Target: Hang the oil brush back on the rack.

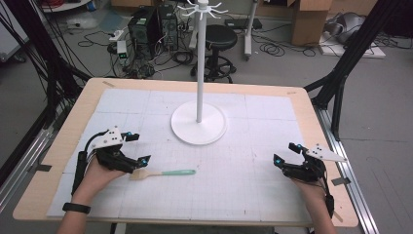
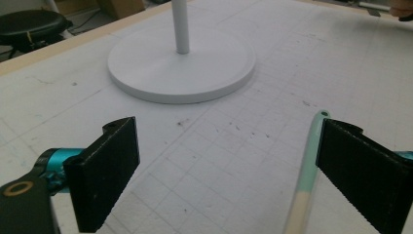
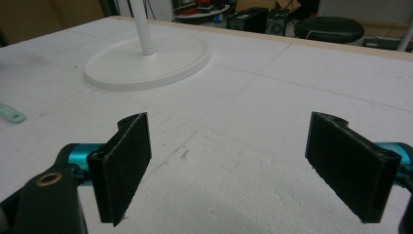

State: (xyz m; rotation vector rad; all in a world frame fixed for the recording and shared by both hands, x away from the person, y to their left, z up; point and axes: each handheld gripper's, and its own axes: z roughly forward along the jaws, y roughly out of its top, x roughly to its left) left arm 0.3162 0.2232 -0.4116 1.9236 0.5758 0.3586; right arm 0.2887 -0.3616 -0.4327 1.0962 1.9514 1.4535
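A utensil with a mint-green handle and a cream head lies flat on the white mat, handle pointing right. My left gripper is open just above and left of its cream end. In the left gripper view the utensil runs along the inner side of the right jaw, and the left gripper has nothing clamped. My right gripper stands open near the table's right side, far from the utensil. Nothing lies between the jaws of the right gripper, and the utensil's handle tip shows far left.
A white stand with a round base and a tall pole topped by hooks rises mid-table, seen also as a stand base and a stand base. The gridded mat covers the wooden table. A stool, computers and cables are on the floor beyond.
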